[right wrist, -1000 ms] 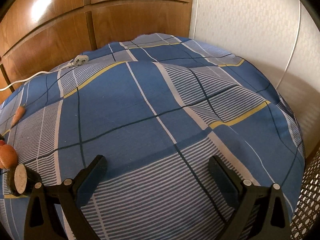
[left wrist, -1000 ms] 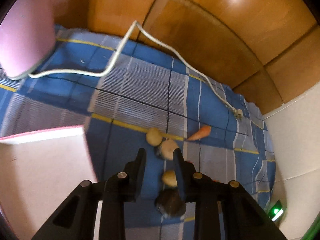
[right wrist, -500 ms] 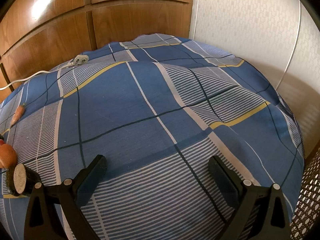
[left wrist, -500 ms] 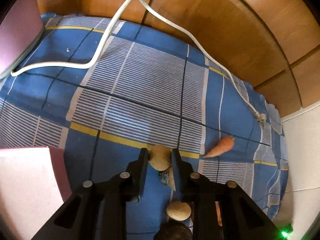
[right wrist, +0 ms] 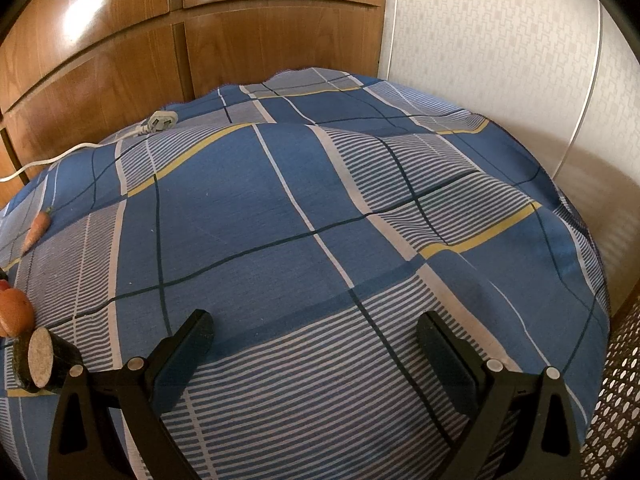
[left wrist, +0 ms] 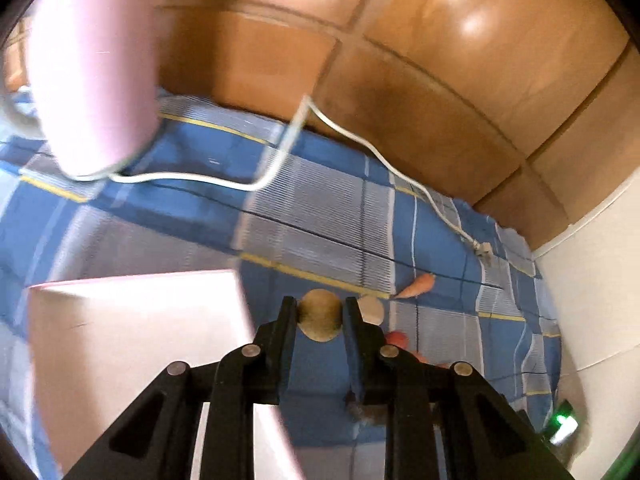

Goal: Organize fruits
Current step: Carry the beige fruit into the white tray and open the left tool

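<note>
My left gripper [left wrist: 319, 312] is shut on a round tan fruit [left wrist: 320, 320] and holds it above the blue checked cloth [left wrist: 312, 200]. Just right of it on the cloth lie a pale round piece [left wrist: 370, 310], a small carrot [left wrist: 416, 285] and a red-orange fruit [left wrist: 397, 338]; a dark lump [left wrist: 370, 412] shows under the right finger. A pink-rimmed white box [left wrist: 132, 340] sits close at lower left. My right gripper [right wrist: 314, 334] stands open over bare cloth [right wrist: 320, 240]. At that view's left edge are the carrot [right wrist: 37, 228], an orange fruit [right wrist: 14, 312] and a dark cut-ended piece [right wrist: 40, 356].
A white cable [left wrist: 360, 144] with a plug [right wrist: 160, 122] runs across the far cloth. A pink curved object [left wrist: 92, 72] hangs at upper left. Wooden panels [right wrist: 120, 40] back the bed, a white wall [right wrist: 500, 40] flanks its right, and a mesh basket [right wrist: 616, 400] stands at lower right.
My left gripper closed on the tan fruit and lifted it off the cloth, drawing back toward the white box. The right gripper has not moved.
</note>
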The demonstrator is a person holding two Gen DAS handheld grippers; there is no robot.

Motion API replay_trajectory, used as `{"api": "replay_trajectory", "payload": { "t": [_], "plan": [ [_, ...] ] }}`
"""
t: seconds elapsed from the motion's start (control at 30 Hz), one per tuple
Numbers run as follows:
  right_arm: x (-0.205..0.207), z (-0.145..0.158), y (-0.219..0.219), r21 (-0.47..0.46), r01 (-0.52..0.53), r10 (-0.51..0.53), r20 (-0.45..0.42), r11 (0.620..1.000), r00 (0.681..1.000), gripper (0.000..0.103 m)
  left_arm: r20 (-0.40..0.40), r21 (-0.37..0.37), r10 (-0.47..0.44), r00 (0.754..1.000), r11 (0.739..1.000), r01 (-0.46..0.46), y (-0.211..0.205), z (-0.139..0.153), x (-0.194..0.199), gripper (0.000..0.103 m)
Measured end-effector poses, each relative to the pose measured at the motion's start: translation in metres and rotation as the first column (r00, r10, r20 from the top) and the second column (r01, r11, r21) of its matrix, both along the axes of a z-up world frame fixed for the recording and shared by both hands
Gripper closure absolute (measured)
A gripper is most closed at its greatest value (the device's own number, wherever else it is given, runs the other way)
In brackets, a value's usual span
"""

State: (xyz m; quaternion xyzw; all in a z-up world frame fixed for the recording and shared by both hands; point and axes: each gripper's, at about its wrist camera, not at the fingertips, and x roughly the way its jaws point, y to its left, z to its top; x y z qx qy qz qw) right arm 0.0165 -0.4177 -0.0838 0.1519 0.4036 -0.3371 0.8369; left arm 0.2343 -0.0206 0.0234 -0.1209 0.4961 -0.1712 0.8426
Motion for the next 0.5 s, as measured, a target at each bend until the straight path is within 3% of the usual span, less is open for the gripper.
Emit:
{"api": "replay_trajectory", "payload": {
  "t": [0.2, 0.33, 0.5],
  "plan": [
    [0.001, 0.0, -0.001, 0.004, 0.001, -0.001, 0.002, 1.0, 1.0, 0.0, 0.082, 0.063, 0.082, 0.993, 0.994, -0.088, 0.075, 0.027, -0.036, 0.08],
    [0.003, -0.001, -0.001, 0.003, 0.002, -0.002, -0.003, 1.0, 1.0, 0.0, 0.071, 0.094, 0.123, 0.99, 0.987, -0.129, 0.106, 0.01, -0.047, 0.08],
    [0.003, -0.002, -0.002, 0.004, 0.001, -0.001, -0.007, 1.0, 1.0, 0.0, 0.036, 0.108, 0.139, 0.99, 0.984, -0.142, 0.11, -0.025, -0.042, 0.08]
  ]
}}
